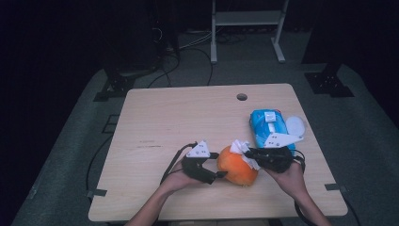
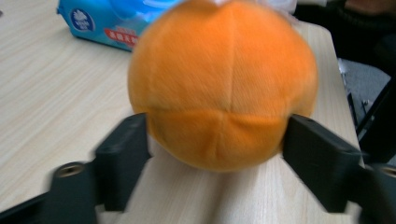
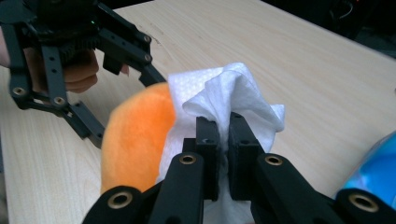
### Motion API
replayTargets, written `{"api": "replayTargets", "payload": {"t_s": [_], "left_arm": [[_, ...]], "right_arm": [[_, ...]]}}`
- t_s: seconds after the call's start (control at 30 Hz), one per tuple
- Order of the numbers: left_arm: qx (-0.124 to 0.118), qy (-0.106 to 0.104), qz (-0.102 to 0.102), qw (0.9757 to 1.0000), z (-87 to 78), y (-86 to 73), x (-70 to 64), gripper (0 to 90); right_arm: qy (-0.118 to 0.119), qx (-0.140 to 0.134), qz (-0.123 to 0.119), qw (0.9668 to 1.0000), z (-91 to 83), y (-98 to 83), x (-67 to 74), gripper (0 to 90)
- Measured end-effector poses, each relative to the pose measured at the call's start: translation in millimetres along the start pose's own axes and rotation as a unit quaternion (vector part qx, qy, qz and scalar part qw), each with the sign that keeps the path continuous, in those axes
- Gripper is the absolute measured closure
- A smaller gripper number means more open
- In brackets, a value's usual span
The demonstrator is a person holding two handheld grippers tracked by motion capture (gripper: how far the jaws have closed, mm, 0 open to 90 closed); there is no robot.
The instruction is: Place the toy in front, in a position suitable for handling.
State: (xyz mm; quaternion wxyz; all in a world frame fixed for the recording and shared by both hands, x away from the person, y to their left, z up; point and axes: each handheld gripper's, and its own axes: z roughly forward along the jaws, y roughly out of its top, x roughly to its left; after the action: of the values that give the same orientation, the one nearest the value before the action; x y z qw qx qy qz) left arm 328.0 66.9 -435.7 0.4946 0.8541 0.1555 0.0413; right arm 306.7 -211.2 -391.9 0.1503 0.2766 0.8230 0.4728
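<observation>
An orange plush ball (image 1: 237, 165) (image 2: 222, 88) (image 3: 135, 135) rests on the wooden table (image 1: 179, 122) near its front edge. My left gripper (image 1: 219, 165) (image 2: 215, 154) comes in from the left, and its two black jaws touch the ball low on both sides. My right gripper (image 1: 247, 151) (image 3: 223, 123) reaches in from the right, shut on a crumpled white wipe (image 1: 242, 147) (image 3: 224, 88). The wipe lies against the ball's upper right side.
A blue pack of wet wipes (image 1: 268, 127) (image 2: 102, 21) (image 3: 378, 172) lies on the table just behind the right hand, with a round white lid (image 1: 295, 125) beside it. A small hole (image 1: 242, 97) sits near the table's far edge. Cables and stands lie on the floor beyond.
</observation>
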Motion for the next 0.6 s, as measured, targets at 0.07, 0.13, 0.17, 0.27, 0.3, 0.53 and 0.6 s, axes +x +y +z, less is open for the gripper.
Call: {"api": "replayTargets", "payload": {"t_s": [0.07,0.13,0.17,0.27,0.3,0.53,0.6], "left_arm": [[-0.016,0.002,-0.009,0.9998,-4.4,3.9,0.8,18.2],[-0.027,0.006,-0.013,0.9995,-7.2,8.0,-0.3,15.4],[-0.03,0.002,-0.01,0.9995,-7.0,9.3,-1.7,15.4],[-0.015,-0.004,-0.01,0.9998,-1.6,4.0,-2.9,25.5],[-0.011,-0.005,-0.009,0.9999,-1.5,3.2,-2.9,28.5],[0.006,0.009,0.035,0.9993,-3.6,8.3,-12.8,33.6],[0.008,0.01,0.041,0.9991,-3.5,8.8,-13.5,33.7]], "right_arm": [[0.004,-0.003,0.006,1.0,1.0,-1.3,0.2,84.3],[0.011,-0.007,0.004,0.9999,5.3,-1.3,3.4,84.3],[0.011,-0.007,0.004,0.9999,5.3,-1.3,3.4,84.3],[0.014,-0.001,-0.002,0.9999,9.0,0.3,8.1,84.3],[0.016,0.004,-0.004,0.9999,9.2,1.1,8.5,84.3],[0.03,0.006,-0.031,0.999,14.2,13.7,29.1,84.6],[0.038,0.005,-0.036,0.9986,17.0,16.4,32.9,84.5]]}}
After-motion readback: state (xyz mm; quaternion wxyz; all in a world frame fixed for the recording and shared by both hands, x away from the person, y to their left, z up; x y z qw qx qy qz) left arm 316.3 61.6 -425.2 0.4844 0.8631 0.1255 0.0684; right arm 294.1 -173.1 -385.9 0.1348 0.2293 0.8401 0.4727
